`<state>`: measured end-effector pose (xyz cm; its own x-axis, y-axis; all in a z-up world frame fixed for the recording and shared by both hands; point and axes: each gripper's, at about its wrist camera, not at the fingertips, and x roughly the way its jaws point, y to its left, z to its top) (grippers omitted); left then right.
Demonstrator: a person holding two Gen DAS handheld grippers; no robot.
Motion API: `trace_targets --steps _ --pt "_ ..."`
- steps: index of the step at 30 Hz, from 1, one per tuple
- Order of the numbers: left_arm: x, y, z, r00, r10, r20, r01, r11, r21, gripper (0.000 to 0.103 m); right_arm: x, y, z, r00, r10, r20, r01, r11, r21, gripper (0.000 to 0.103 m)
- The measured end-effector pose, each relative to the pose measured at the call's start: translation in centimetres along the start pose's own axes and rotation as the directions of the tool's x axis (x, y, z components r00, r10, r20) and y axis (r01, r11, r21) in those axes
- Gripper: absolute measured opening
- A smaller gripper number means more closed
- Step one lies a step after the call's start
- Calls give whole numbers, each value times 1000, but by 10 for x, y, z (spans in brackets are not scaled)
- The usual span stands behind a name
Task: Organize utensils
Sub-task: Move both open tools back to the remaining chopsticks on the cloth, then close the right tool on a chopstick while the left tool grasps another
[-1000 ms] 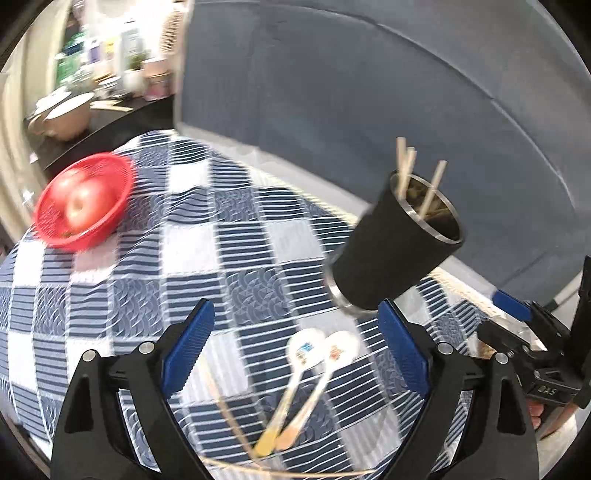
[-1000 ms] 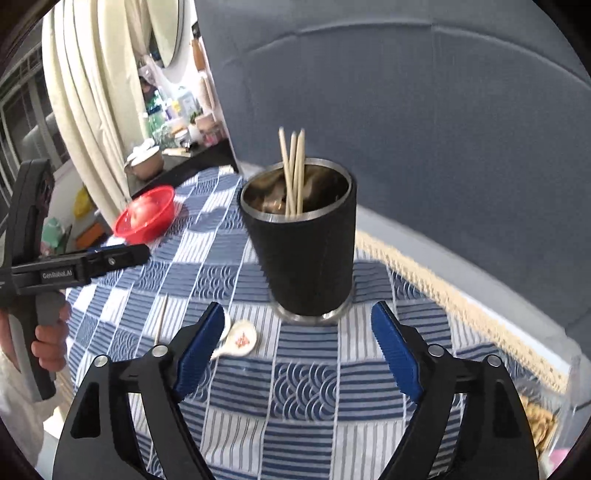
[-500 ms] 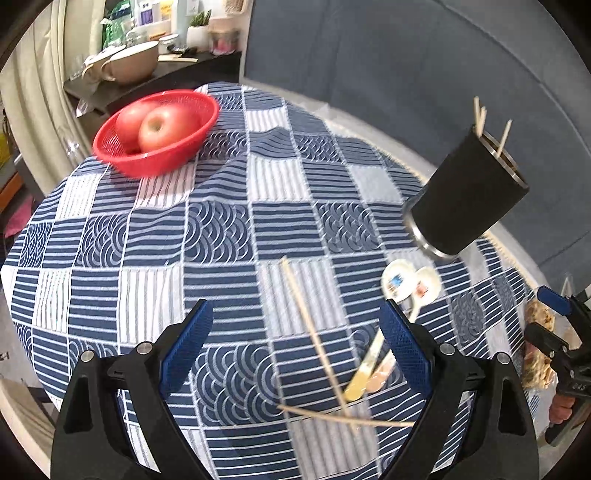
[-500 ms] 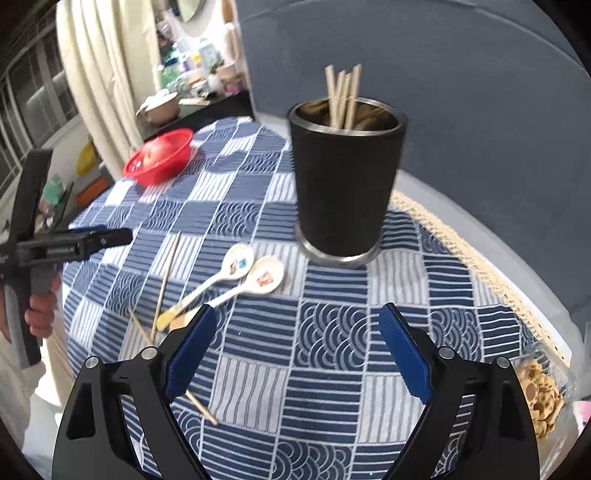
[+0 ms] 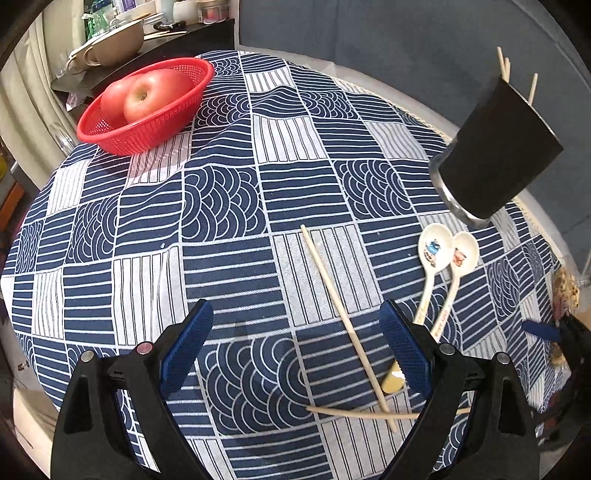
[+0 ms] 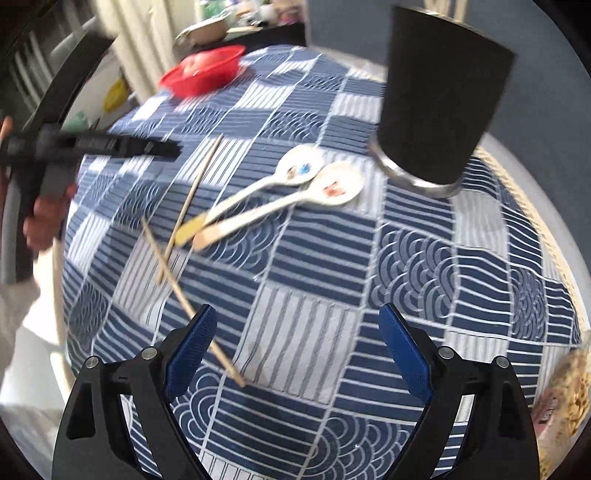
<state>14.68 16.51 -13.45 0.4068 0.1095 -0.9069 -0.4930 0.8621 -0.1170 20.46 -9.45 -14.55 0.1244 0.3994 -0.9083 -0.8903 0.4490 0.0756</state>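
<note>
Two white ceramic spoons (image 5: 439,266) (image 6: 295,184) lie side by side on the blue checked tablecloth (image 5: 229,206), bowls toward a black utensil cup (image 5: 491,155) (image 6: 439,99) that holds several chopsticks. Two loose wooden chopsticks (image 5: 347,325) (image 6: 184,273) lie crossed near the spoon handles. My left gripper (image 5: 295,350) hangs open above the cloth, the crossed chopsticks just by its right finger. My right gripper (image 6: 297,343) is open over bare cloth, one chopstick end by its left finger. The left gripper's body and a hand (image 6: 44,218) show at the right wrist view's left edge.
A red basket (image 5: 147,122) with apples stands at the table's far left. Bowls and jars sit on a dark shelf (image 5: 155,33) behind it. A blue-grey sofa back (image 5: 406,44) runs along the far side. A snack packet (image 6: 569,398) lies at the right table edge.
Both grippers have sunk and tipped down toward the table. The cup has slid to the upper right of each view; spoons and loose chopsticks now lie close in front of the fingers.
</note>
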Motion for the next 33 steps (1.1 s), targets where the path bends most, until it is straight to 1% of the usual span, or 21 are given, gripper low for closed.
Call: trace_targets --steps 2,6,9,12,15,17,19,20,21,22,23,24,25,26,27,29,30,31,32,33 --pt "5 0 2 1000 7 -14 -7 1000 -5 89 6 12 -2 1000 13 -19 -14 999 -53 81" --pt "16 -2 7 999 20 -44 -21 1000 -18 89 17 28 -3 999 11 -51 -18 991 -132 78" --pt "25 -10 11 996 45 -72 -45 999 6 89 21 36 -3 998 16 -58 -25 985 -169 75" --pt "32 -19 12 993 62 -98 -59 998 35 89 26 45 -2 997 25 -68 -39 979 -200 74" --pt "41 -24 11 988 89 -128 -83 995 51 89 30 54 -5 997 28 -77 -46 968 -245 69" --pt "50 -26 10 979 118 -167 -109 992 62 90 30 56 -6 997 32 -72 -49 965 -257 70" --pt "54 -23 10 978 99 -182 -97 995 23 89 29 57 -6 997 32 -76 -50 965 -259 70" --pt "54 -24 11 976 109 -190 -106 994 25 89 30 58 -6 996 36 -79 -56 962 -268 68" --pt "54 -25 12 974 109 -200 -106 994 27 88 29 58 -6 996 43 -82 -64 956 -285 64" --pt "54 -26 14 972 108 -208 -105 994 26 85 28 59 -5 995 47 -86 -70 953 -296 61" --pt "54 -27 15 971 107 -215 -104 994 26 82 27 60 -4 995 48 -89 -72 952 -298 52" --pt "53 -28 16 971 107 -216 -102 994 31 80 26 59 -4 995 49 -91 -74 952 -296 39" --pt "52 -31 17 971 105 -213 -100 994 37 74 24 58 -4 995 47 -92 -72 954 -290 32" --pt "51 -34 17 972 104 -209 -97 994 44 68 23 58 -6 995 46 -91 -70 956 -286 21" --pt "48 -36 15 973 101 -209 -92 995 48 64 22 57 -8 995 44 -91 -68 957 -281 12" --pt "44 -37 13 972 99 -212 -92 995 41 49 19 58 -15 996 36 -85 -58 960 -275 7" --pt "41 -36 11 972 97 -212 -92 995 33 44 19 57 -17 996 35 -85 -56 962 -266 6" --pt "41 -38 10 972 96 -213 -92 995 29 34 16 55 -22 995 41 -86 -62 966 -251 6" --pt "40 -37 9 972 94 -215 -91 996 27 19 14 54 -26 995 42 -86 -61 968 -242 5" --pt "39 -36 8 971 85 -221 -81 996 26 11 12 52 -30 995 41 -87 -60 971 -231 5"
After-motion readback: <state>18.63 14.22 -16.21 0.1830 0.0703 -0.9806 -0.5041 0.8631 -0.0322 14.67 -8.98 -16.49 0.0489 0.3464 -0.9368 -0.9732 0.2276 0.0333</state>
